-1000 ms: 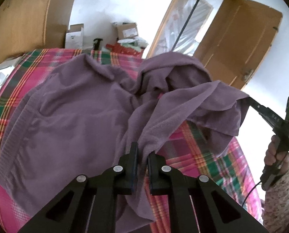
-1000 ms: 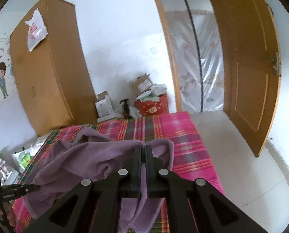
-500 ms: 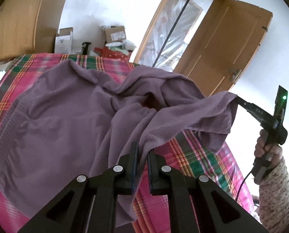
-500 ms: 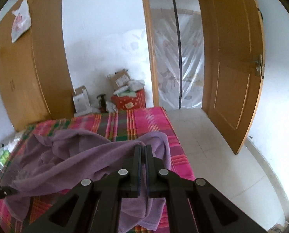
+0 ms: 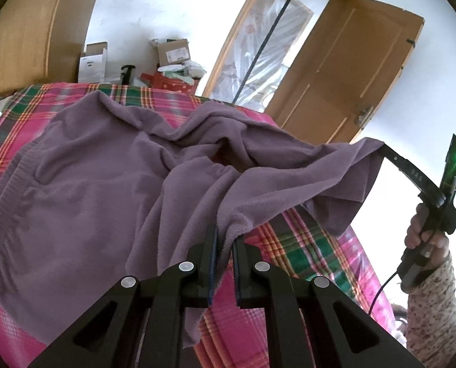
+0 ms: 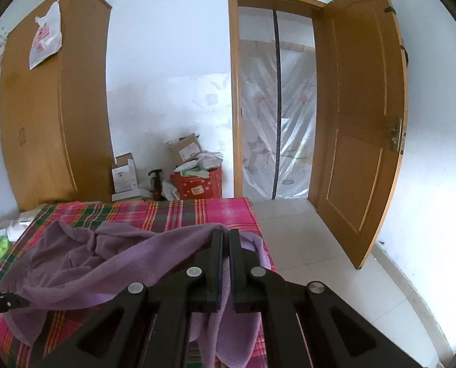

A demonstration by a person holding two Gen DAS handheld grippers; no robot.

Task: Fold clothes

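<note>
You have a soft, fleecy purple knitted garment (image 5: 99, 184), light and limp, so it sags between grips; take it at edges or corners. The left tongs (image 5: 224, 239) pinch one fold and the right tongs (image 6: 224, 236) are clenched on another edge. Most of it lies on the pink-and-green plaid bed (image 6: 178, 211), lower left of the right view. A wooden door (image 6: 362, 122) stands open at the right.

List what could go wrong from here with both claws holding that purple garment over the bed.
1. The left claw pinches only a thin bunched edge of the purple fleece garment; pulling may slip it free.
2. The right claw grips near the plaid bedspread's edge, with cloth hanging beyond it; a dropped end could reach the tiled floor.
3. The middle is twisted and rumpled, so a fold now would likely trap creases.
</note>
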